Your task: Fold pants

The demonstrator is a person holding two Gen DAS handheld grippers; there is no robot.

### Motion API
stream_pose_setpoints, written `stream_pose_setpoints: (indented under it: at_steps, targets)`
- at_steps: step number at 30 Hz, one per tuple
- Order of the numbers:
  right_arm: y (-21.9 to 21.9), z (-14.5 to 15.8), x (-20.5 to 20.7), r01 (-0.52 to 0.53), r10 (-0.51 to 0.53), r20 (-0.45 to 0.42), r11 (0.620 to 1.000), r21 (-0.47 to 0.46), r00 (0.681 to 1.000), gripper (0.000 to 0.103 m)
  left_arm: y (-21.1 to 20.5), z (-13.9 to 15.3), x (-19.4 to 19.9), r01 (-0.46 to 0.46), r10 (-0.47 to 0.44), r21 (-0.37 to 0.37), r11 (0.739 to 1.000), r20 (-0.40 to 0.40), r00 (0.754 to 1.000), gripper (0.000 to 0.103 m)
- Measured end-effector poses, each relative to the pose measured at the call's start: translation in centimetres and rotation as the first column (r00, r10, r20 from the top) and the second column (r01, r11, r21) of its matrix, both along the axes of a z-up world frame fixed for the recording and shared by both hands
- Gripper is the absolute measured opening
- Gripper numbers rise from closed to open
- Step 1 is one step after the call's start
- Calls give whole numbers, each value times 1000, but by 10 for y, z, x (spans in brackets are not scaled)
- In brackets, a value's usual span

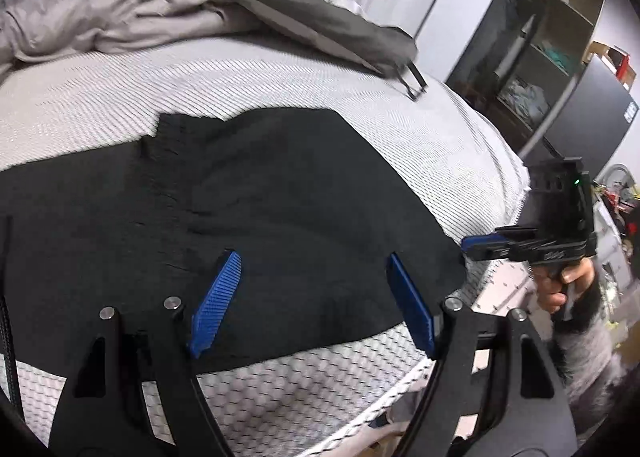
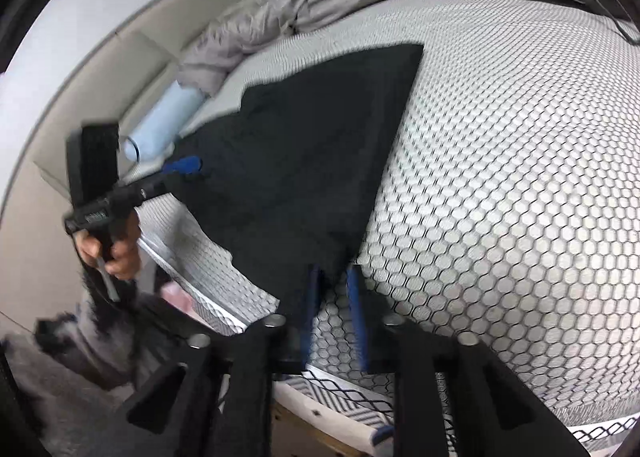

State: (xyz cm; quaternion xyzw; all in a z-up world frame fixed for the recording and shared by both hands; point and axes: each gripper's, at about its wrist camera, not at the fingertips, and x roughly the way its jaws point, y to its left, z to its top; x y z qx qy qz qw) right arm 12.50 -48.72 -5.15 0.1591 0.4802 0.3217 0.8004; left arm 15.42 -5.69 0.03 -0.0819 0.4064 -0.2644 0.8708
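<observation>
Currently the pants (image 1: 248, 217) lie spread dark and mostly flat on the mattress (image 1: 280, 77) near its front edge, with shallow wrinkles and no neat stacked fold visible; you cannot tell from either view whether one fold is already in. Judged from this, you are early to mid task: at least one more fold and a smoothing pass remain. Your left tongs (image 1: 312, 297) stand wide open, blue pads hovering over the near edge of the fabric, gripping nothing; contact with the cloth cannot be confirmed. Your right tongs (image 2: 334, 309) are narrowed to a small gap at the pointed corner of the pants (image 2: 304, 161), where the cloth runs down between the pads; it looks pinched, though the blur leaves that uncertain. A rumpled grey duvet (image 1: 120, 13) sits at the far side, well apart from the pants.
</observation>
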Motion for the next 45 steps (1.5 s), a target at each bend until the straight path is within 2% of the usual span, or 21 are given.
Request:
stream_pose_setpoints:
  at_steps: [4, 6, 8, 11, 13, 15, 16, 17, 20, 24, 25, 26, 28, 31, 32, 34, 36, 39, 41, 43, 45]
  targets:
    - [8, -18, 18, 4, 6, -117, 996, 87, 993, 41, 8, -4, 5, -25, 25, 24, 999, -13, 1000, 73]
    - [21, -28, 20, -53, 61, -144, 997, 61, 988, 25, 10, -6, 6, -46, 47, 43, 998, -16, 999, 73]
    - [25, -21, 7, -128, 130, -82, 991, 26, 988, 4, 9, -9, 10, -69, 70, 48, 996, -19, 997, 73]
    - [19, -12, -8, -156, 154, -41, 984, -82, 987, 5, 16, -12, 18, -110, 111, 49, 993, -21, 994, 73]
    - [10, -10, -8, -153, 149, -50, 985, -82, 988, 11, 22, -11, 22, -143, 144, 45, 989, -12, 989, 73]
    - [1, 0, -4, -96, 96, -16, 993, -66, 995, 27, 30, -8, 23, -172, 173, 40, 984, -1, 985, 73]
    - [-7, 4, -1, -53, 53, 4, 998, -42, 999, 44, 33, -7, 25, -191, 191, 41, 981, 5, 982, 73]
    - [-12, 8, 3, -13, 14, 21, 1000, -3, 1000, 50, 36, -7, 25, -214, 214, 43, 976, 9, 977, 73]
    - [-9, 6, 26, 55, -57, 40, 997, 60, 998, 50, 40, -14, 30, -252, 253, 64, 966, -3, 967, 73]
    - [4, -13, 60, 101, -100, -21, 993, 57, 995, 49, 40, -31, 40, -303, 309, 142, 942, -21, 951, 73]
    - [6, -20, 67, 119, -118, -29, 991, 61, 993, 41, 41, -36, 43, -312, 320, 162, 936, -27, 947, 73]
    - [8, -25, 74, 126, -123, -48, 989, 72, 991, 23, 42, -41, 44, -317, 328, 170, 933, -37, 944, 73]
    - [9, -29, 85, 137, -132, -51, 986, 97, 990, 12, 45, -49, 48, -315, 329, 169, 934, -60, 942, 73]
    - [11, -13, 99, 176, -177, 14, 983, 48, 984, 12, 46, -53, 46, -294, 310, 174, 940, -71, 948, 73]
    - [12, -9, 103, 179, -179, 23, 984, 0, 984, 18, 45, -52, 45, -292, 308, 184, 939, -65, 949, 73]
    - [11, -9, 105, 211, -210, 19, 973, -96, 978, 24, 46, -47, 39, -314, 326, 196, 929, -28, 945, 73]
    - [3, 1, 90, 253, -247, 72, 963, -94, 966, 24, 46, -36, 30, -332, 333, 190, 924, 28, 942, 73]
    - [10, 27, 59, 266, -227, 218, 948, -175, 949, 24, 29, -20, 17, -279, 266, 147, 949, 105, 958, 73]
    - [34, 40, 42, 175, -135, 251, 974, -144, 958, 29, 0, -21, 15, -130, 117, 114, 985, 114, 987, 73]
    - [62, 42, 35, 104, -58, 268, 981, -163, 962, 43, -25, -30, 18, -41, 30, 119, 992, 90, 996, 73]
    - [93, 32, 25, 31, 35, 276, 973, -229, 961, 47, -42, -43, 23, 2, -11, 149, 989, 56, 998, 73]
